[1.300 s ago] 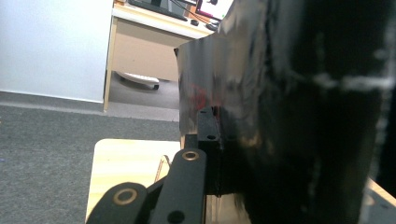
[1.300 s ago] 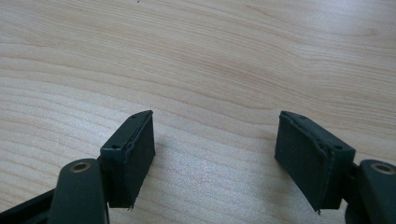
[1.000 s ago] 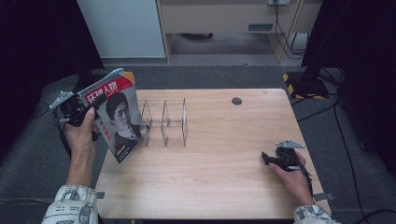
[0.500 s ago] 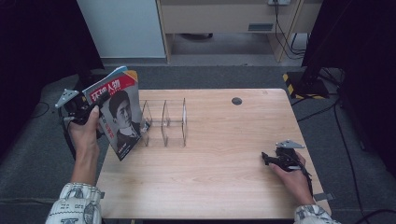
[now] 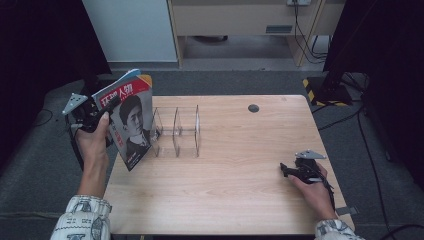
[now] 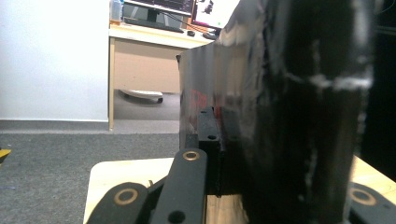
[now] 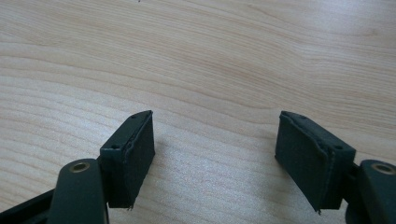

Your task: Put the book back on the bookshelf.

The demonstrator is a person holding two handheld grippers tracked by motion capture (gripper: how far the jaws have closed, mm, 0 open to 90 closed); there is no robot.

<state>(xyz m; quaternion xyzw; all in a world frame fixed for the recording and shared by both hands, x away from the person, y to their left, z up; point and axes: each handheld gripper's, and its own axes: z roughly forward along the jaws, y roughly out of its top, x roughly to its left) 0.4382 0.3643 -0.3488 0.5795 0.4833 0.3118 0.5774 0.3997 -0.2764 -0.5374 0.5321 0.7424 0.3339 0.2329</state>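
A magazine [image 5: 127, 122] with a red masthead and a portrait on its cover stands nearly upright over the table's left edge. My left gripper [image 5: 111, 104] is shut on its upper left part, held in a hand coming up from below. In the left gripper view the glossy cover [image 6: 205, 74] is pinched between the black jaws of the left gripper [image 6: 219, 140]. Just right of the magazine a clear acrylic divider rack [image 5: 177, 131] stands on the table. My right gripper [image 5: 286, 170] rests on the wood at the right, open, with bare tabletop [image 7: 210, 56] between the pads of the right gripper [image 7: 215, 144].
The light wooden table [image 5: 225, 200] has a black round cable hole [image 5: 253, 108] near its far edge. Grey carpet surrounds it, with a white cabinet [image 5: 130, 30] and a desk [image 5: 235, 20] beyond. A black stand with cables [image 5: 330, 85] sits at the far right corner.
The left hand has carried the magazine slightly up and toward the rack. The right hand and its gripper have not moved.
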